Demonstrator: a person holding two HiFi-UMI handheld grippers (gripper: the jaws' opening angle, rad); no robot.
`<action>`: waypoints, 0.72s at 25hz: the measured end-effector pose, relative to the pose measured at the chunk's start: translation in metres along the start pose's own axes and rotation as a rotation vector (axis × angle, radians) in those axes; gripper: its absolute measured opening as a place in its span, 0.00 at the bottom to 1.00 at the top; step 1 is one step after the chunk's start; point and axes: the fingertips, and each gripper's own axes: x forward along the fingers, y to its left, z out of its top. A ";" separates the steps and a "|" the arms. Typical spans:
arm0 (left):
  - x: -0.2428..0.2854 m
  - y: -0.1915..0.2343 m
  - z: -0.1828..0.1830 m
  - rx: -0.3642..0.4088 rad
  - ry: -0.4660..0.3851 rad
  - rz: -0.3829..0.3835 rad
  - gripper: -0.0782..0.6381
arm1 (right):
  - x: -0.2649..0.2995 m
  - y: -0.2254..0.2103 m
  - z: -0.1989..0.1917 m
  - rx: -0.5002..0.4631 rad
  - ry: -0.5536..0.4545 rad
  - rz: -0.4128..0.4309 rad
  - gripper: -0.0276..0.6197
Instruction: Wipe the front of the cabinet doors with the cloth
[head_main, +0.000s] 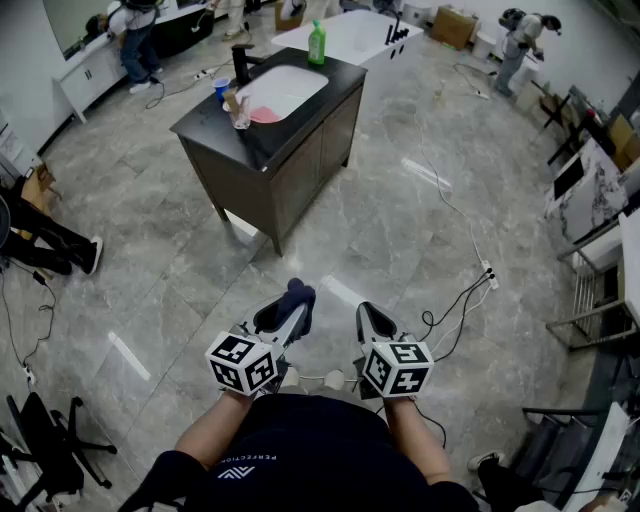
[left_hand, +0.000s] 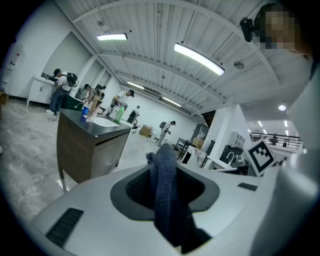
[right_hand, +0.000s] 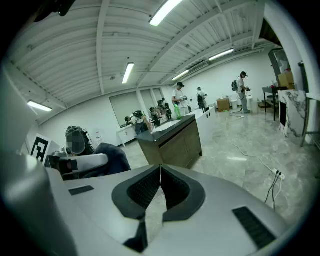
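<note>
On the stone floor ahead of me stands one dark cabinet (head_main: 262, 150), its surface carrying one white sink basin (head_main: 290, 85), one black tap (head_main: 242, 62), one green bottle (head_main: 317, 42) and one blue cup (head_main: 221, 88). As far as I can make out, the side turned towards me has two door fronts (head_main: 312, 160). I hold two tongs, each with one marker cube behind it, and there is a single cloth (head_main: 297, 296). That dark blue cloth is not at the doors. It sits in my left tongs (head_main: 290, 318), which are clenched on it; in the left gripper view (left_hand: 165, 175) it stands up between the jaws in a thick fold and hangs down behind them. My right tongs (head_main: 372, 322) are clenched too, the two tips meeting with nothing between them in the right gripper view (right_hand: 159, 169). Both forearms are drawn in against my body and the tongs are held low, side by side, close together. They point forward at the cabinet and are well apart from it, over bare floor.
</note>
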 end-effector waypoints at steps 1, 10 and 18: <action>0.003 0.002 -0.001 0.005 0.006 0.007 0.28 | 0.003 0.000 0.001 -0.027 0.004 0.000 0.10; 0.015 0.012 -0.004 0.040 0.058 0.032 0.28 | 0.020 0.003 0.005 -0.128 0.031 -0.002 0.10; 0.024 0.007 -0.011 -0.004 0.051 0.025 0.28 | 0.016 -0.012 0.000 -0.079 0.025 -0.005 0.10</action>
